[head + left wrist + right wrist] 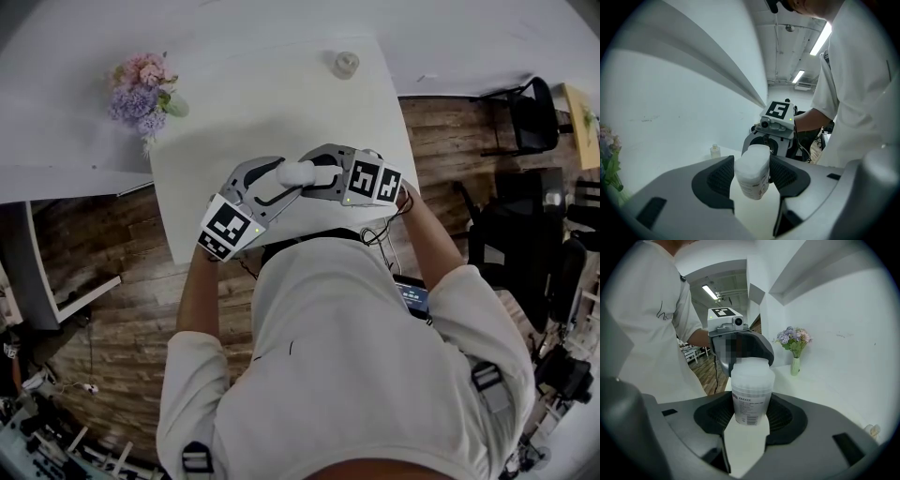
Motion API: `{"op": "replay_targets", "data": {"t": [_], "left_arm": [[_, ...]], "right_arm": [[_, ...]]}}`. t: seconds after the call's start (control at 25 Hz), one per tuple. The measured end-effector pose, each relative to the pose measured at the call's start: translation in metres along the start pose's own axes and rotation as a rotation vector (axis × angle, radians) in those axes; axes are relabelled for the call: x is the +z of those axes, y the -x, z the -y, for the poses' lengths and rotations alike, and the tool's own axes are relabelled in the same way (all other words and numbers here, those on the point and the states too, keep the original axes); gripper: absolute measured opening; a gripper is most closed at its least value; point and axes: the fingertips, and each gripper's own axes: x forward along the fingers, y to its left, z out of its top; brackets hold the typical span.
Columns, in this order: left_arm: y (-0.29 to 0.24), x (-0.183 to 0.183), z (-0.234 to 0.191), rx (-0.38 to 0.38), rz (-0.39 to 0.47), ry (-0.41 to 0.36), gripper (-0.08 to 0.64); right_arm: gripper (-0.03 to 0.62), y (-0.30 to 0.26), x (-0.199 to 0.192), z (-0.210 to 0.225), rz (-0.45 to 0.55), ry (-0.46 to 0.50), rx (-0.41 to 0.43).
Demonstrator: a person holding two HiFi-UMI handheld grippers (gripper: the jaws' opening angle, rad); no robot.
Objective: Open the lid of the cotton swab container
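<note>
Over the near edge of the white table (281, 103), held up btwn two tools that face each other, is the cotton swab container (751, 394): a frosted plastic tub w/ a printed label (749, 409) low on its side. Its lid (752, 367) looks seated on top. The right gripper (751, 412) has it: jaws part-way apart, ribbed pads (782, 416) pressed to both sides of the labelled lower body. The left gripper (752, 174) faces it from the opposite side; its jaws stand a touch wider than the tub, pads (718, 177) just beside it L & R w/ no clear squeeze, so it grips nothing. In the right gripper view the left tool's grey shell shows right behind the tub; in the left gripper view the right tool's does likewise, w/ its cube on top. Head view: marker cubes (225, 228) on the tools sit at the table's front edge, the person's forearms (202, 291) reach in from below, white shirt (356, 356) fills the lower frame. Farther back on the table: bunch of pink & purple flowers (141, 89) in a vase at the far-left corner, small clear bottle (345, 64) near the far edge, both well apart from the tub. Wood floor (112, 281) either side; black chair (534, 117) off to the right.
</note>
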Motion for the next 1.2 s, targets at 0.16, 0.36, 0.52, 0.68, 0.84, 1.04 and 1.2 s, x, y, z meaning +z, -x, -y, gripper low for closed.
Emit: {"op": "replay_targets", "data": {"t": [0.16,0.36,0.52,0.68,0.84,1.04,1.2], "left_arm": [[0.001,-0.003,-0.001,0.004,-0.002,0.046,0.248],[0.002,-0.005,-0.004,-0.001,0.007,0.108,0.252],[0.003,-0.007,-0.005,0.0,0.005,0.114,0.252],[0.003,-0.007,-0.004,0.001,-0.002,0.129,0.252],[0.004,-0.011,-0.004,-0.016,-0.007,0.151,0.252],[0.004,-0.014,-0.002,-0.034,-0.021,0.168,0.252],[0.006,-0.013,-0.003,-0.045,-0.024,0.176,0.252]], "right_arm": [[0.196,-0.002,0.0,0.0,0.0,0.018,-0.021],[0.196,-0.005,-0.002,0.002,-0.002,0.041,-0.049],[0.196,-0.008,-0.002,0.004,-0.003,0.059,-0.068],[0.196,-0.008,0.0,0.003,-0.007,0.077,-0.078],[0.196,-0.01,0.0,0.002,-0.006,0.089,-0.08],[0.196,-0.012,-0.002,0.0,-0.003,0.094,-0.073],[0.196,-0.014,-0.001,-0.002,0.014,0.104,-0.062]]}}
